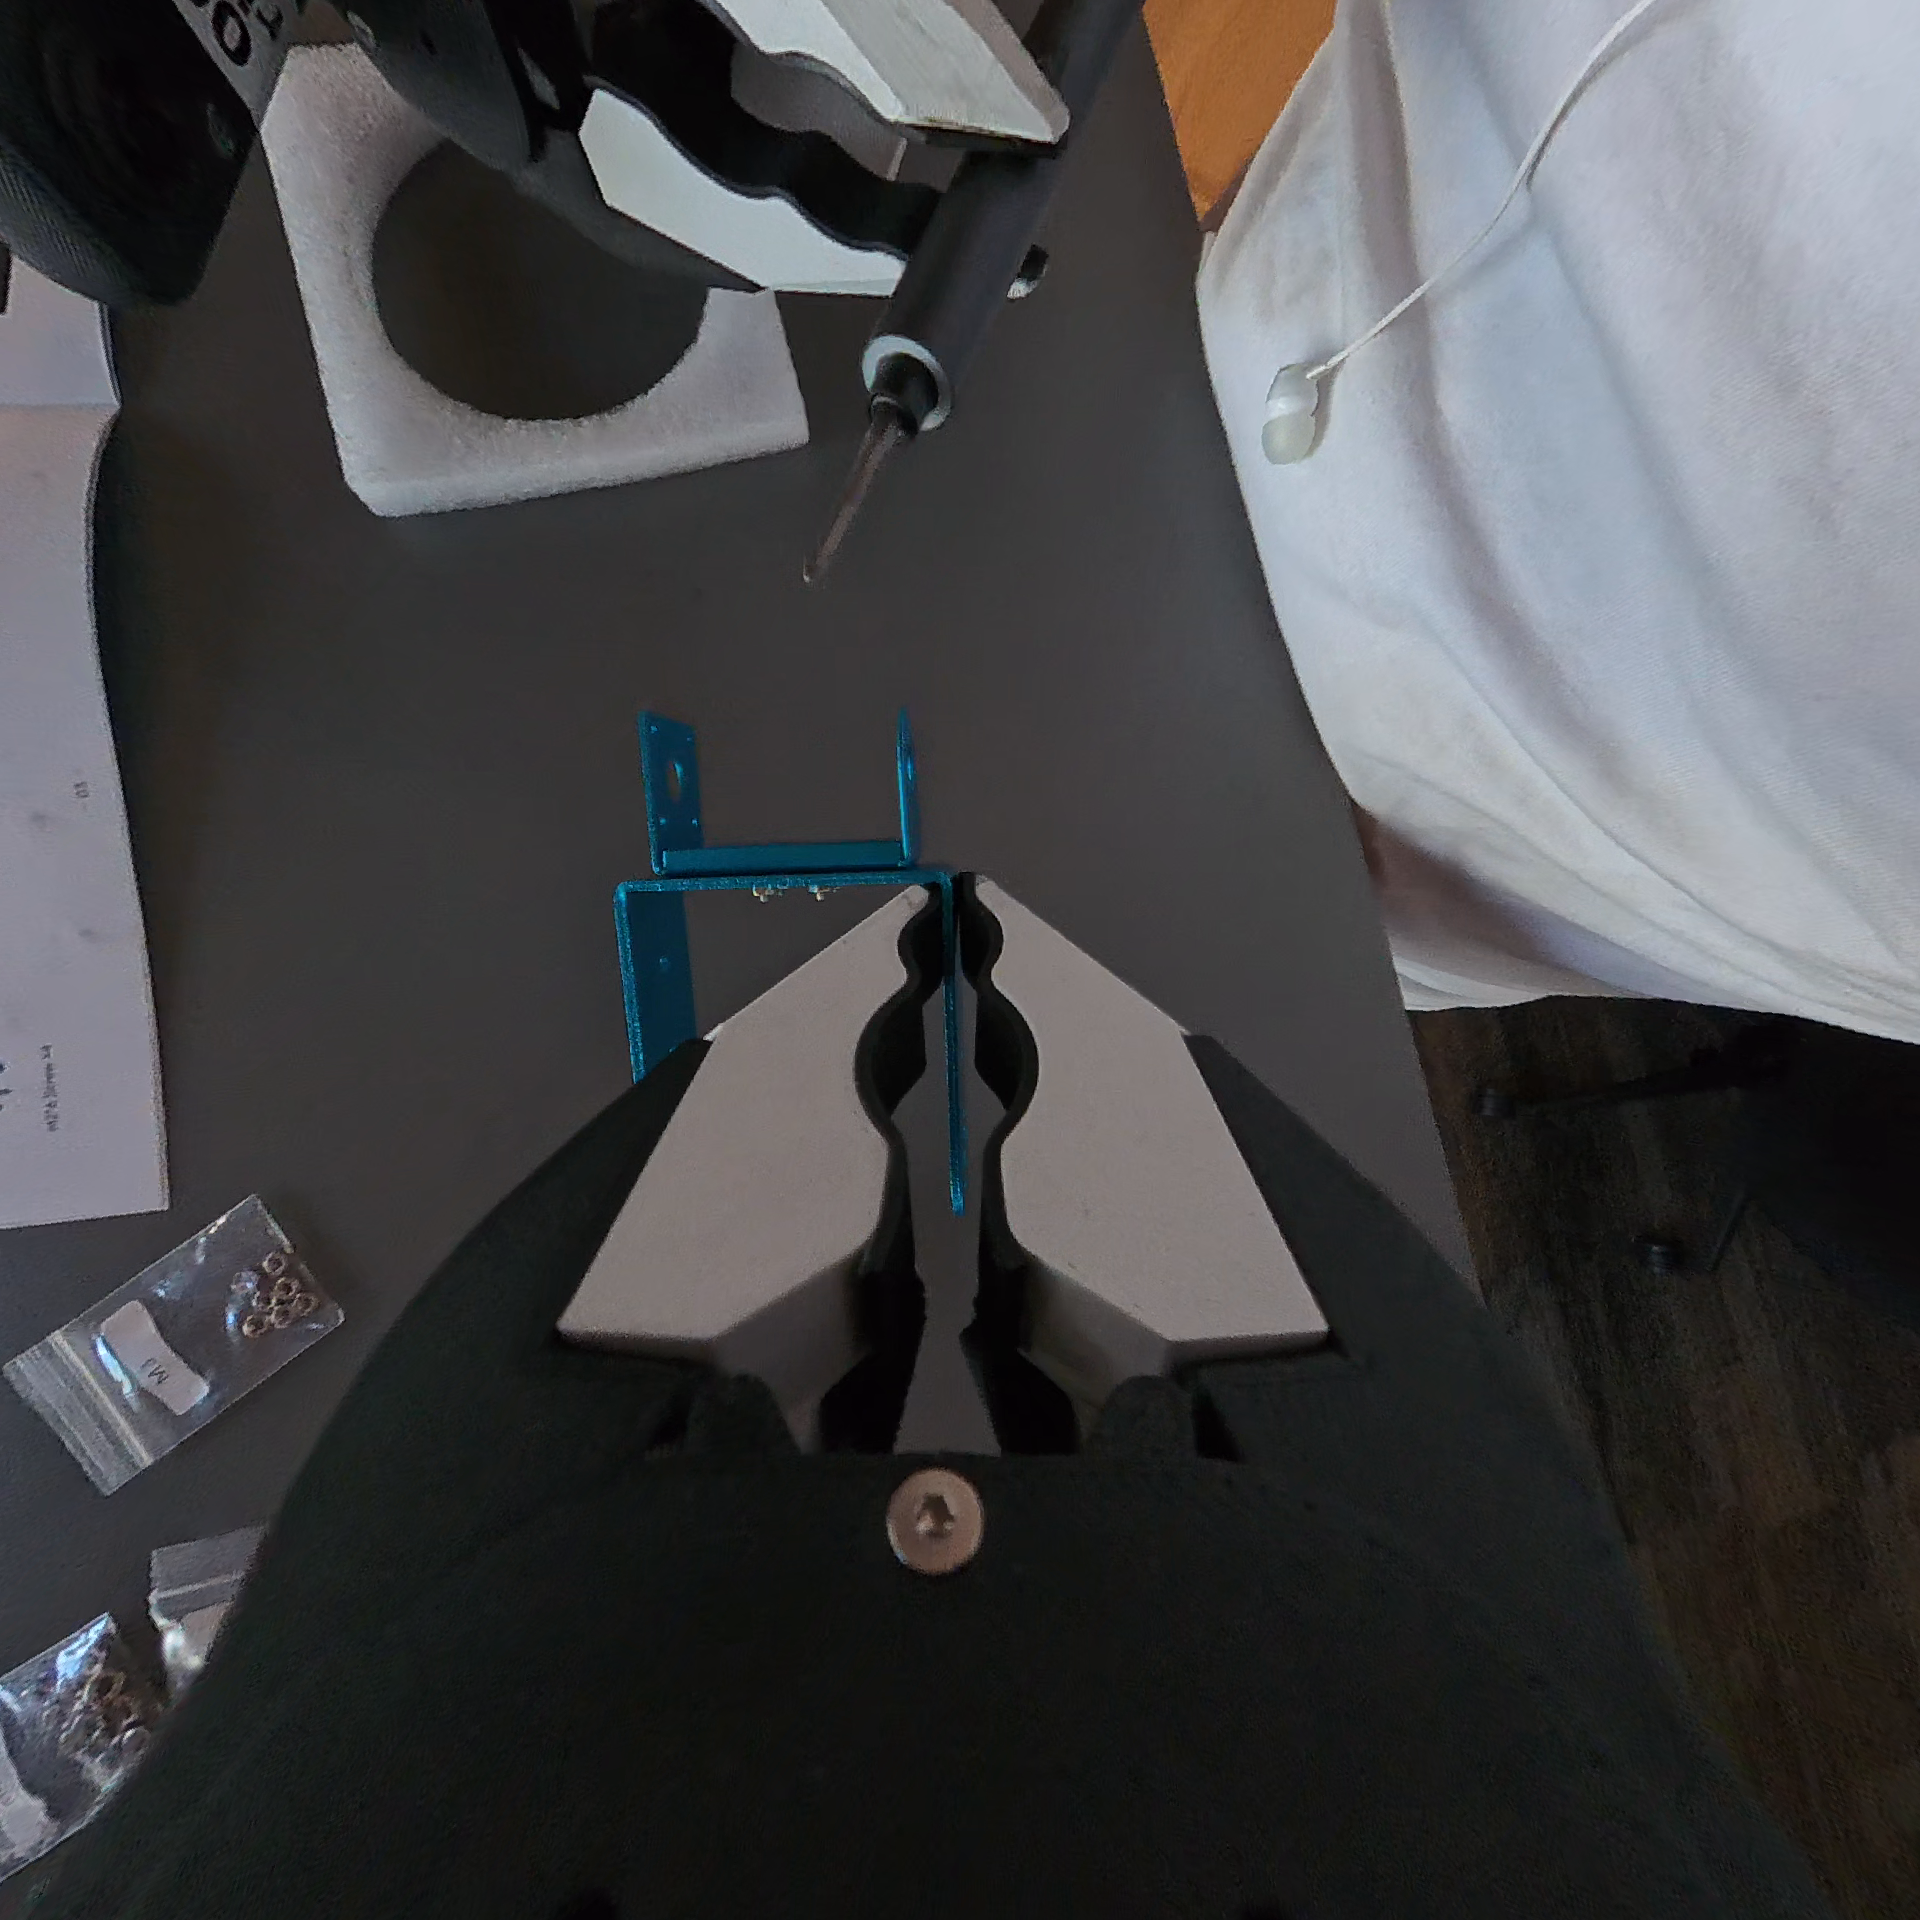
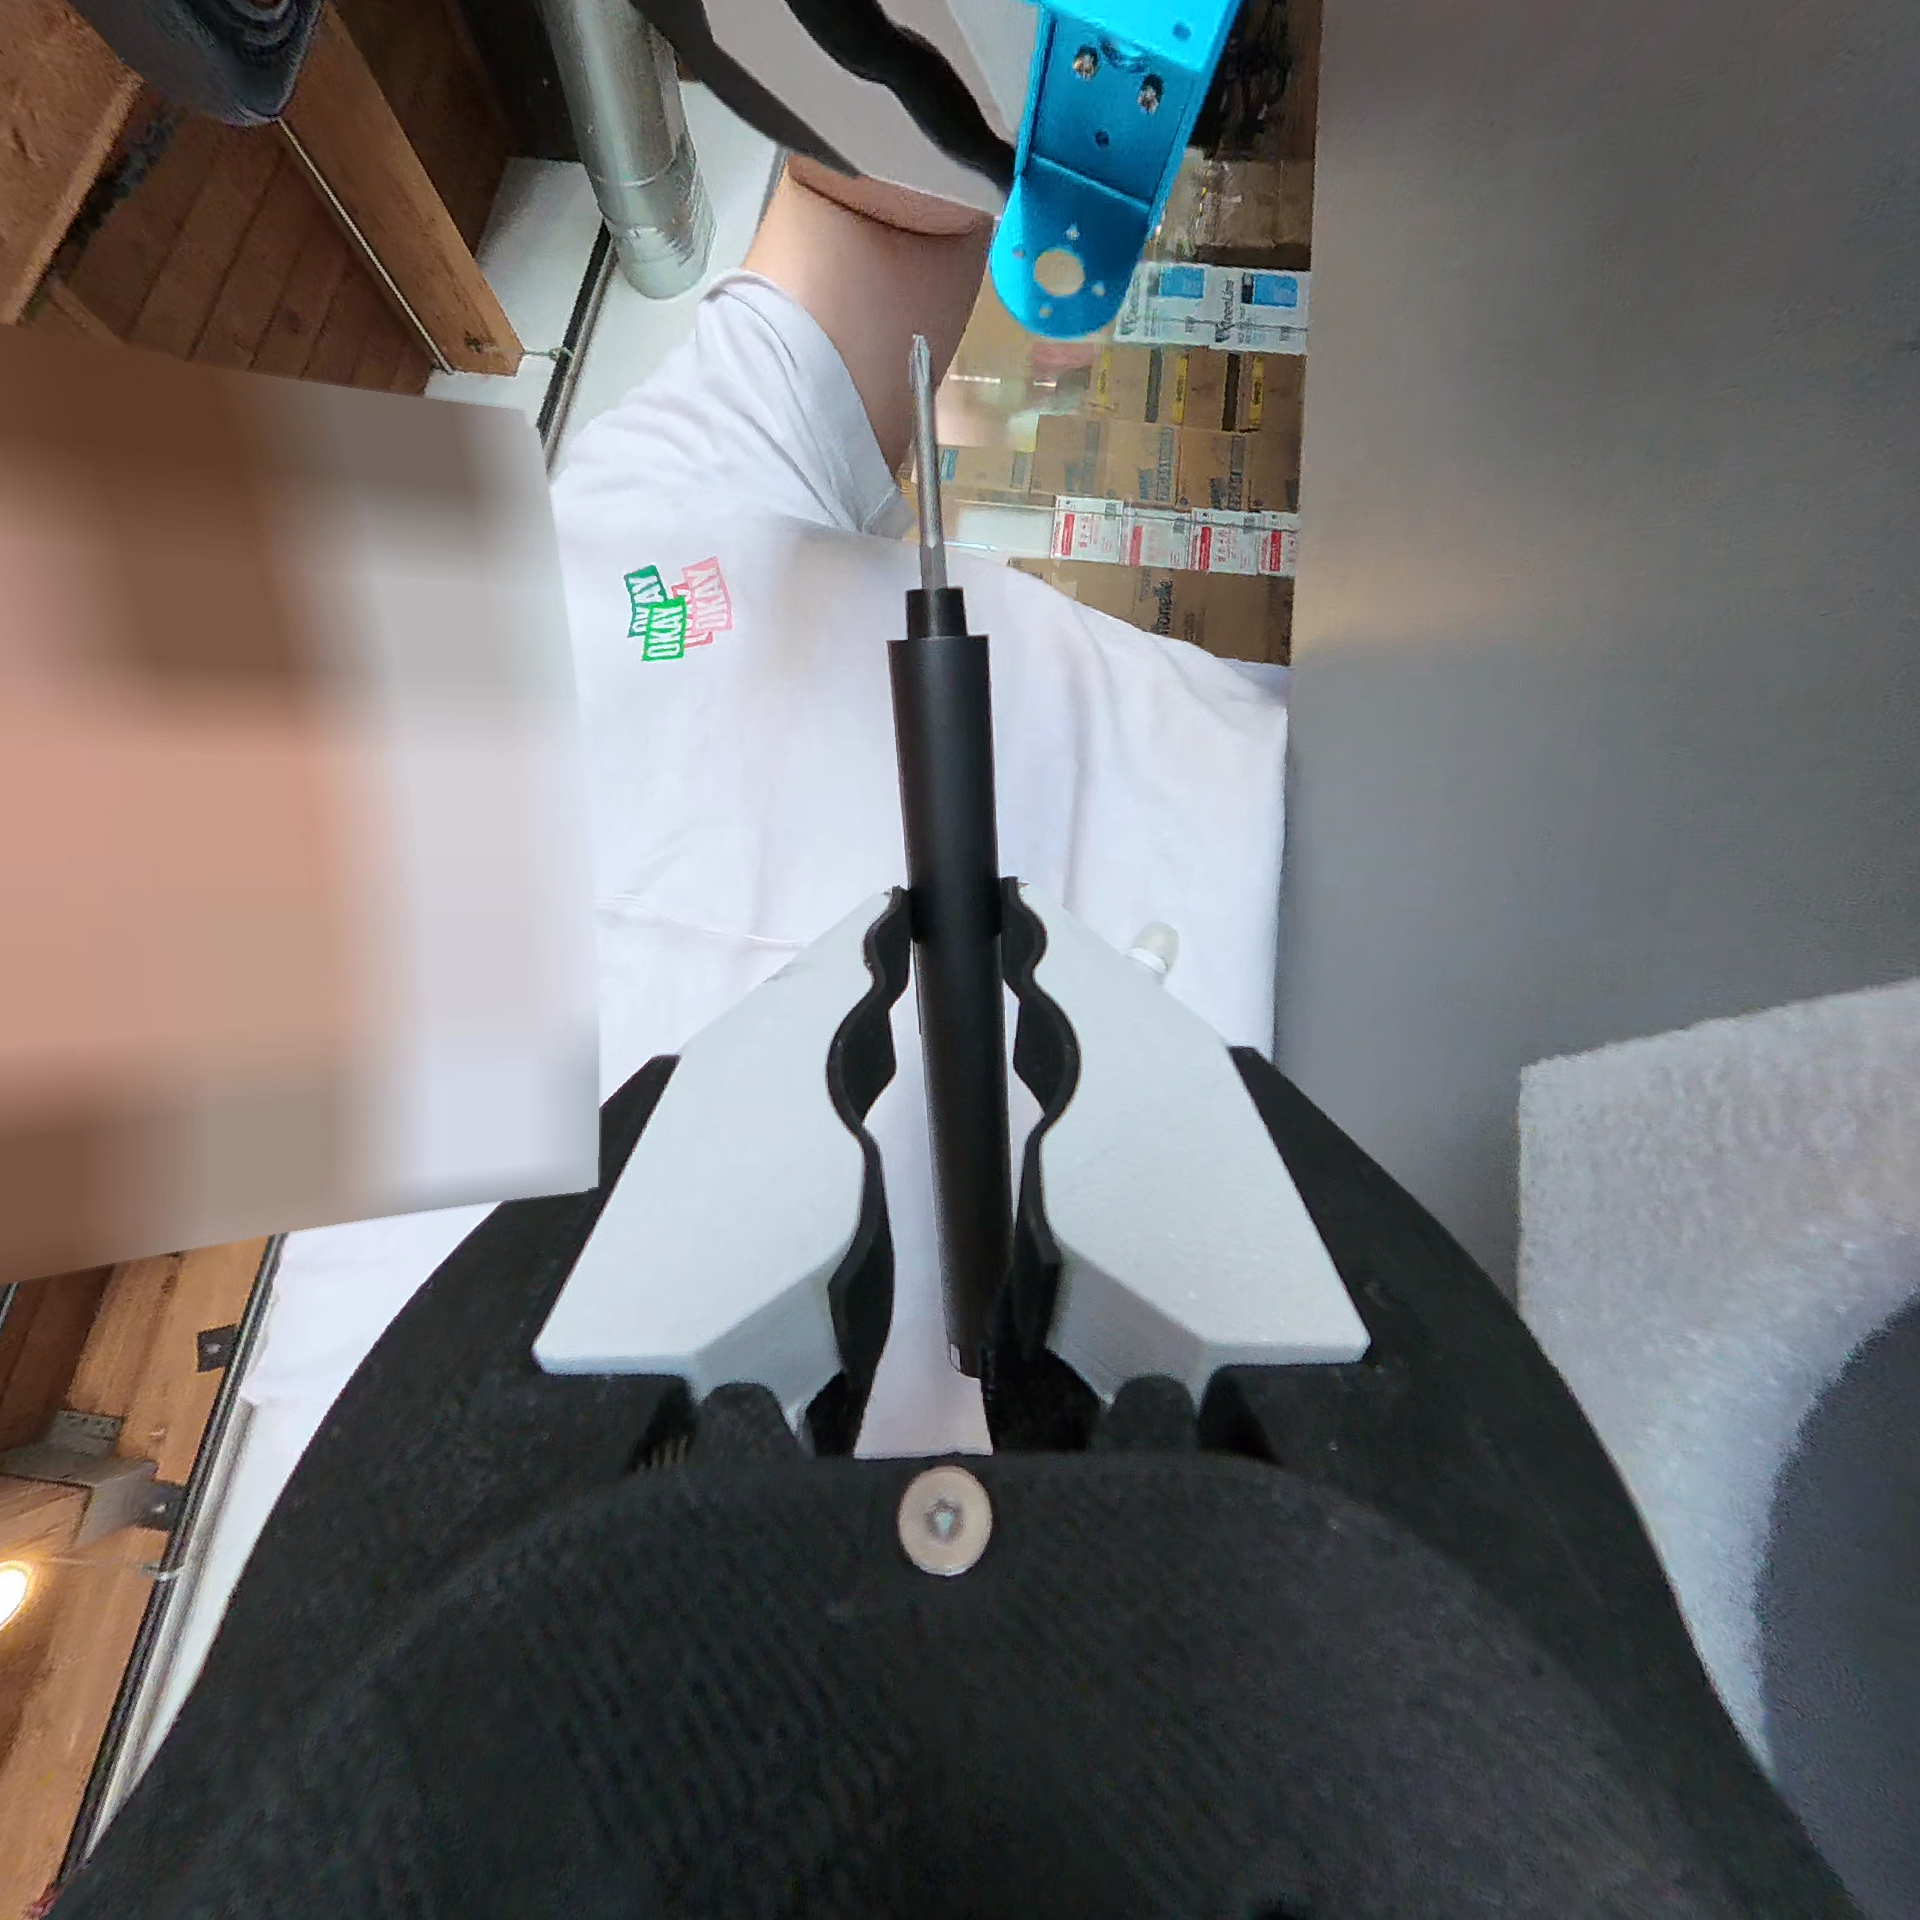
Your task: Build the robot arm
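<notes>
Left gripper (image 1: 954, 904) clamps blue bracket (image 1: 665, 956); screwdriver (image 2: 951, 935) handle half-hidden.

Ahead-left of left gripper (image 1: 951, 894): white foam block (image 1: 416, 457) with round cut-out, flat on dark table (image 1: 416, 727). Left: paper sheets (image 1: 62, 831). Near-left: zip bags of small metal hardware (image 1: 177, 1340). Right: white shirt (image 1: 1610, 520), dangling earbud (image 1: 1288, 416). Ahead of right gripper (image 2: 956, 904): stacked cardboard boxes (image 2: 1143, 436); ahead-left, silver duct (image 2: 634, 156).
</notes>
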Action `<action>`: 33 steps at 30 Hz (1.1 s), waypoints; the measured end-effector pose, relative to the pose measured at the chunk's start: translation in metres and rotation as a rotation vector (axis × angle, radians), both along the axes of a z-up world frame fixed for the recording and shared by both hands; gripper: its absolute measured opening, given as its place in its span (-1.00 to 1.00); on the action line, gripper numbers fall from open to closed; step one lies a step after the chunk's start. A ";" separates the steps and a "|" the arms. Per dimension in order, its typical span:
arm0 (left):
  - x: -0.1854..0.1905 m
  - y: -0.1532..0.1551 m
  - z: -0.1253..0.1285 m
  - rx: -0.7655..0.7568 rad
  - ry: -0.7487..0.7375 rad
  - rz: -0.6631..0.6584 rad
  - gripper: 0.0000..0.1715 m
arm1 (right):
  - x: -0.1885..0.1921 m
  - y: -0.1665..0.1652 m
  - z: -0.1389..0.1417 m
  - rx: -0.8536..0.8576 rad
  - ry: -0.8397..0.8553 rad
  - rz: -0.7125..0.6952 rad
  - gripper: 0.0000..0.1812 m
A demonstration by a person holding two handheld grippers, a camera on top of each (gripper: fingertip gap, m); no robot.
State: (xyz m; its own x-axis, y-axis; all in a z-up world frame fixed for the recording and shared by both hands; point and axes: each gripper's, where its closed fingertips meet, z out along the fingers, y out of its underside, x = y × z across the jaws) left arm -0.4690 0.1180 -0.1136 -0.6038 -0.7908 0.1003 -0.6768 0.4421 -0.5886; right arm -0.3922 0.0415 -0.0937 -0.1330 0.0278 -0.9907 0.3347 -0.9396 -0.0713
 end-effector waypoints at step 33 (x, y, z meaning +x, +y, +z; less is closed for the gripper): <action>0.014 -0.002 -0.011 0.049 -0.007 -0.152 -1.00 | 0.015 0.001 -0.014 0.012 -0.055 0.004 -0.84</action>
